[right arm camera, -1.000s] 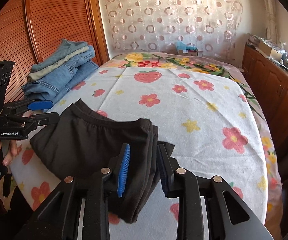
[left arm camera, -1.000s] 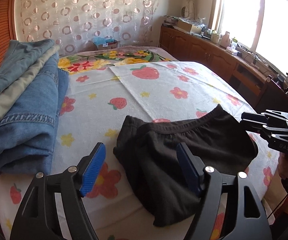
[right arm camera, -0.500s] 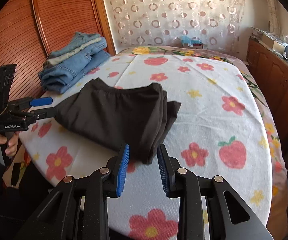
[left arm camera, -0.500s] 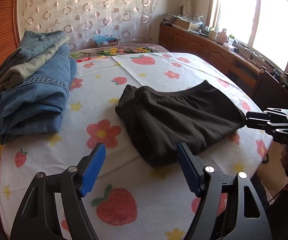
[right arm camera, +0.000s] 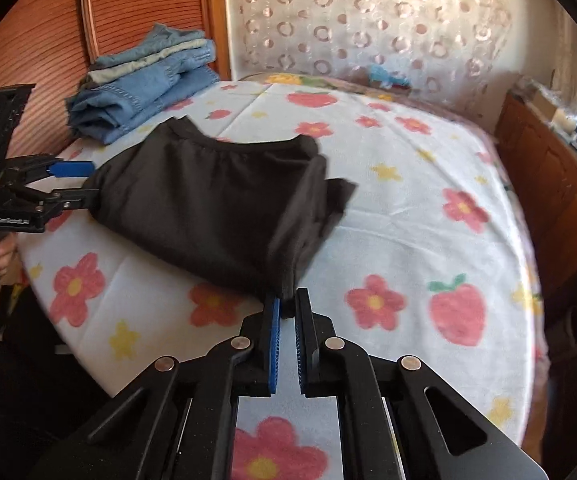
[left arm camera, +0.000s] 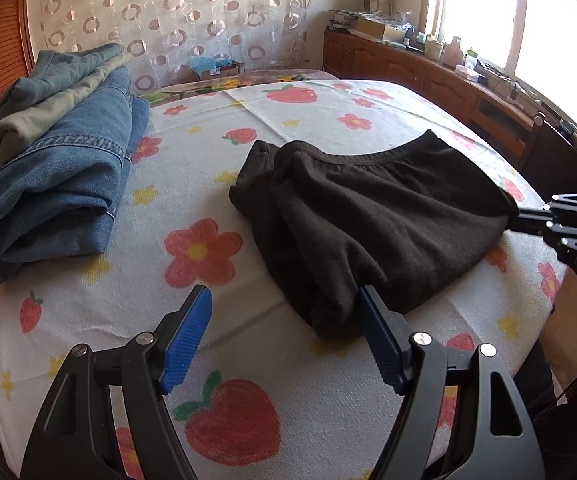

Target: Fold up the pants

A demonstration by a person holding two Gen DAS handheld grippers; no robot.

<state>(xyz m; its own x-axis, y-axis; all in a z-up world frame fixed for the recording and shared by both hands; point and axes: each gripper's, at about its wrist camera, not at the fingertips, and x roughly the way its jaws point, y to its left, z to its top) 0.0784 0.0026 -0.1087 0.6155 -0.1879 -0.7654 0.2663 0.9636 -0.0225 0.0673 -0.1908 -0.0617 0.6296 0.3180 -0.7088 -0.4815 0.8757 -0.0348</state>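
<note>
**On a flowered bedspread, one corner of the black pants is pinched and the other awaits its grip**

At the far left of the bed, against the wooden headboard, a stack of folded jeans (left arm camera: 52, 160) sits well apart from the work, most likely parked there as finished pieces so the middle of the strawberry-and-flower bedspread (left arm camera: 208, 368) stays free for folding.

Toward the centre lie the black pants (left arm camera: 372, 216), already doubled over on themselves, waistband at the far edge and the bunched near edge facing the person.

The left gripper (left arm camera: 284, 336) hangs over the near left corner of the pants with its jaws wide apart and nothing held; one blue pad sits beside the fabric edge, the other over bare bedspread (a stance that looks like lining up to straddle the corner).

Further right, the right gripper (right arm camera: 286, 306) has just been closing, and its jaws now pinch the near right corner of the pants, a small dark tuft of cloth caught between the tips. Holding that corner probably anchors the garment so the next fold can be lifted evenly once the left side also grips.
</note>
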